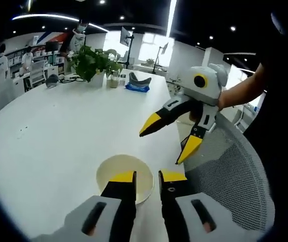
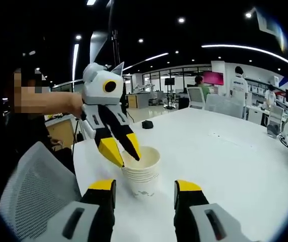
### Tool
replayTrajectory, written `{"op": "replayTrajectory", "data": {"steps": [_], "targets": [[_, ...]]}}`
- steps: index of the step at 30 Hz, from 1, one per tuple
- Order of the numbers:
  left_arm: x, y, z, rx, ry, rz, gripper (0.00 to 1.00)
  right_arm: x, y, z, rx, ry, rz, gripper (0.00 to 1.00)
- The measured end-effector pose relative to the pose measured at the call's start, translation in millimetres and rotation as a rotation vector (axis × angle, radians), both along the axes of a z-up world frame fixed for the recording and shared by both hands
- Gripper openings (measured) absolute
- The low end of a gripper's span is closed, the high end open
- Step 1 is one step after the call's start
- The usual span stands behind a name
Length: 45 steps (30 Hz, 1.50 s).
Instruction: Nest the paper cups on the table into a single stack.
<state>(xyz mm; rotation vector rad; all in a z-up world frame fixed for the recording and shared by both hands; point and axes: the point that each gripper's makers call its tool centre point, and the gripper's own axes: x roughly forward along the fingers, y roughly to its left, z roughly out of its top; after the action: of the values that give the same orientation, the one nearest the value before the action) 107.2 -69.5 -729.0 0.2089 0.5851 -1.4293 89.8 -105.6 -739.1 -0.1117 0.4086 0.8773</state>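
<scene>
In the left gripper view my left tongs (image 1: 146,177) sit low centre, jaws a narrow gap apart, one tip over the rim of the paper cup stack (image 1: 125,176); whether they pinch the wall I cannot tell. The stack stands upright on the white bench (image 1: 58,131). In the right gripper view the right tongs (image 2: 146,186) are wide open and empty, the stack (image 2: 142,171) dead ahead between their tips. The left tongs are nearer. Further off, upper left, a potted plant (image 1: 94,63).

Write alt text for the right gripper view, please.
The left gripper grips the rim of a stack of paper cups on a white table. The right gripper is open in front of the stack.
</scene>
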Motion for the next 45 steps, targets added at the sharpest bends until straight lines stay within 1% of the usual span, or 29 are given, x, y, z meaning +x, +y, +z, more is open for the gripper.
{"op": "replayTrajectory", "data": {"steps": [3,5,9,13,15,18,19,20,22,26,29,37,45], "targets": [[3.3,8,9.0,-0.029,-0.024,0.03,0.18,1,4,-0.8,0.0,0.002,0.007,0.46],[10.5,14,15.2,-0.056,-0.047,0.071,0.2,3,6,-1.4,-0.002,0.001,0.009,0.47],[16.4,25,19.8,-0.076,-0.067,0.113,0.23,5,11,-2.2,-0.004,-0.002,0.018,0.49],[18.2,37,14.4,-0.065,-0.082,0.136,0.28,9,17,-3.1,-0.005,-0.006,0.026,0.5],[19.6,43,7.2,-0.04,-0.104,0.148,0.32,11,20,-3.0,-0.006,-0.007,0.029,0.51],[17.0,46,-4.8,-0.014,-0.114,0.148,0.34,14,22,-2.5,-0.005,-0.011,0.031,0.52],[16.5,46,-6.6,-0.011,-0.116,0.148,0.35,14,23,-2.5,-0.005,-0.012,0.031,0.52],[14.7,46,-12.9,-0.005,-0.12,0.144,0.36,15,23,-2.5,-0.005,-0.015,0.031,0.52],[13.4,44,-19.6,0.003,-0.124,0.144,0.38,17,24,-2.7,-0.006,-0.018,0.029,0.53],[11.6,37,-33.6,0.007,-0.129,0.147,0.42,21,27,-6.6,-0.012,-0.018,0.03,0.54],[10.5,30,-44.6,0.007,-0.112,0.137,0.42,24,28,-8.1,-0.012,-0.019,0.029,0.54],[15.5,22,-51.2,-0.019,-0.107,0.158,0.43,32,36,-15.2,-0.014,-0.012,0.023,0.55],[17.2,16,-52.2,-0.036,-0.109,0.147,0.41,34,46,-21.9,-0.019,0.006,0.035,0.54]]}}
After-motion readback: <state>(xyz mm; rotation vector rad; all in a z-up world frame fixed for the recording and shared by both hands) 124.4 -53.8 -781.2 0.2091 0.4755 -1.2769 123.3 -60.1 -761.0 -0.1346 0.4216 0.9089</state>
